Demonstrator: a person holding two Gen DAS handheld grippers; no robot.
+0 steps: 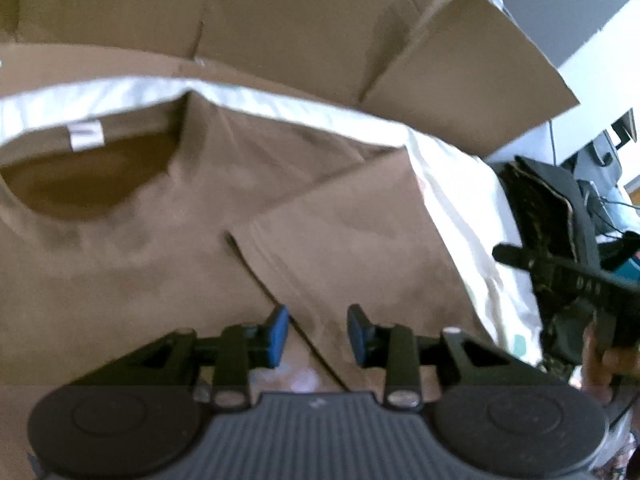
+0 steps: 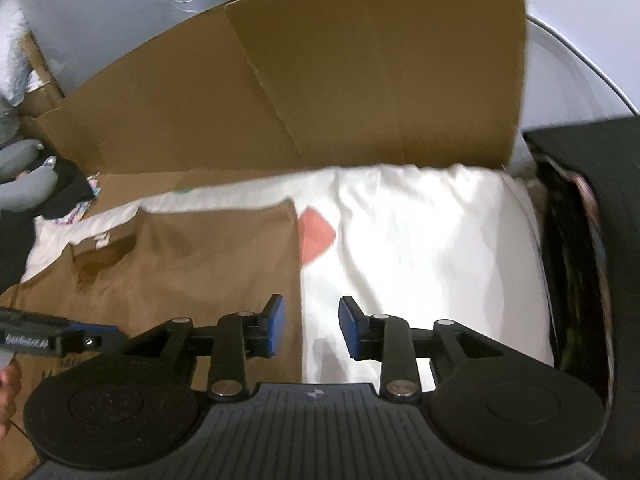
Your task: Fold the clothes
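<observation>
Brown T-shirt [image 1: 120,272] lies flat on a white sheet [image 2: 420,248], its sleeve [image 1: 340,240] folded inward just ahead of the left gripper [image 1: 318,336], fingers apart, empty. Right gripper [image 2: 312,330], fingers likewise apart, hovers over what seems the shirt's folded edge, probably to grasp.

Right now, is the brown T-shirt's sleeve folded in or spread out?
Folded in: the sleeve lies over the brown T-shirt, its hem crossing the chest.

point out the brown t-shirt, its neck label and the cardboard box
brown t-shirt [image 1: 132,264]: left wrist view, chest below the collar
neck label [image 1: 85,135]: left wrist view, white tag's middle
cardboard box [image 2: 360,80]: right wrist view, upright flap
</observation>
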